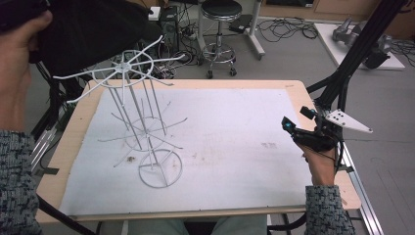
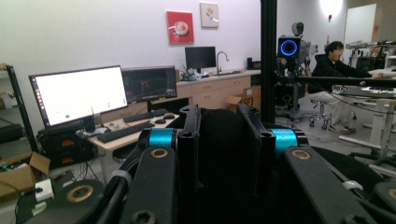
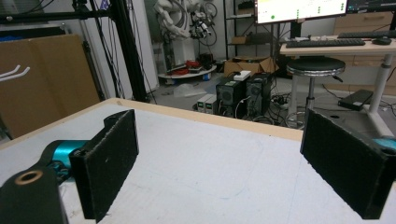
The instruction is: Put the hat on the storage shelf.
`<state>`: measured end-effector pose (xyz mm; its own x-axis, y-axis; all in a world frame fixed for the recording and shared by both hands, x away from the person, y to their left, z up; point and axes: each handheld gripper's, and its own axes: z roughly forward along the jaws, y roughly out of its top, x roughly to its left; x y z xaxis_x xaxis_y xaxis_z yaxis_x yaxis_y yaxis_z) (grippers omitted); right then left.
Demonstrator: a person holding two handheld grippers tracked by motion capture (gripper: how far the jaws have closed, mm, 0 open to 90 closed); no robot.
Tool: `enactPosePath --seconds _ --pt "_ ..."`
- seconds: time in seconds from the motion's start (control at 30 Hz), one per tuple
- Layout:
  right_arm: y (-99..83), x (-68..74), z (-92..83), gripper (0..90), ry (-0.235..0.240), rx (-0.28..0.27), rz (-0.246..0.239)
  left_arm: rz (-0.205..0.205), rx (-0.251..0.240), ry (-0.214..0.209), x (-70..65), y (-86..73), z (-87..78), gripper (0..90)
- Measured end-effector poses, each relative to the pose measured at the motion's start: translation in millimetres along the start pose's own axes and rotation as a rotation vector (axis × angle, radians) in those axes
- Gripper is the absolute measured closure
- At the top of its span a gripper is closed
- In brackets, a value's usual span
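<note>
Here, in the high view, a white wire rack (image 1: pixel 142 122) stands on the white mat (image 1: pixel 235 142) that covers the wooden desk (image 1: pixel 73 142), in the left half of the frame. The rack has a round ring base near the lower middle of the mat, thin upright rods, and a top wheel with spokes that spread toward the upper left of the frame. It looks tilted, but I cannot tell how much. The left hand (image 1: pixel 17 54) is at the upper left corner of the high view, raised above the left edge of the desk, well apart from the rack, and it holds something black that is cut by the frame edge. In the left gripper view the left tool (image 2: pixel 223 135) has its two black jaws together with nothing between them, and it looks level across the room, toward monitors and a keyboard on another desk. The right tool (image 1: pixel 293 129) is at the right side of the high view, low over the right edge of the mat, held by the right hand (image 1: pixel 320 164) with a grey patterned sleeve below it. In the right gripper view the right tool (image 3: pixel 219 158) has its jaws wide apart, with bare white mat between them and the far edge of the desk behind. The right tool is well apart from the rack.
</note>
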<state>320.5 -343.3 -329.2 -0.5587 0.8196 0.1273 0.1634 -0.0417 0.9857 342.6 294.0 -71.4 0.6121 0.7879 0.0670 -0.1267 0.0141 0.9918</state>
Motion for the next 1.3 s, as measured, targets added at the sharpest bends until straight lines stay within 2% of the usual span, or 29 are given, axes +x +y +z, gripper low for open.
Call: enactPosePath --seconds 0.43,0.63,0.87,1.0,1.17,1.3 --pt "-1.7 1.2 3.1 10.6 -0.004 0.016 -0.004 -0.056 0.017 -0.005 15.5 -23.3 -13.5 70.5" --pt "-1.6 1.2 2.4 10.6 -0.003 0.018 -0.002 -0.048 0.049 0.011 16.7 -29.2 -13.9 70.2" --pt "-1.5 0.4 1.5 10.6 -0.005 0.012 0.006 -0.066 0.044 -0.010 22.2 -37.7 -17.3 69.1" --pt "-1.5 0.1 1.8 10.6 -0.006 0.014 0.004 -0.066 0.080 -0.008 24.9 -43.2 -17.3 67.8" --pt "-1.3 0.9 2.3 10.6 0.001 0.011 0.002 -0.086 0.092 -0.023 27.5 -51.2 -17.2 66.2" --pt "-1.2 -0.1 1.7 10.6 0.000 0.002 0.008 -0.081 0.105 -0.022 28.9 -54.6 -17.2 63.0"
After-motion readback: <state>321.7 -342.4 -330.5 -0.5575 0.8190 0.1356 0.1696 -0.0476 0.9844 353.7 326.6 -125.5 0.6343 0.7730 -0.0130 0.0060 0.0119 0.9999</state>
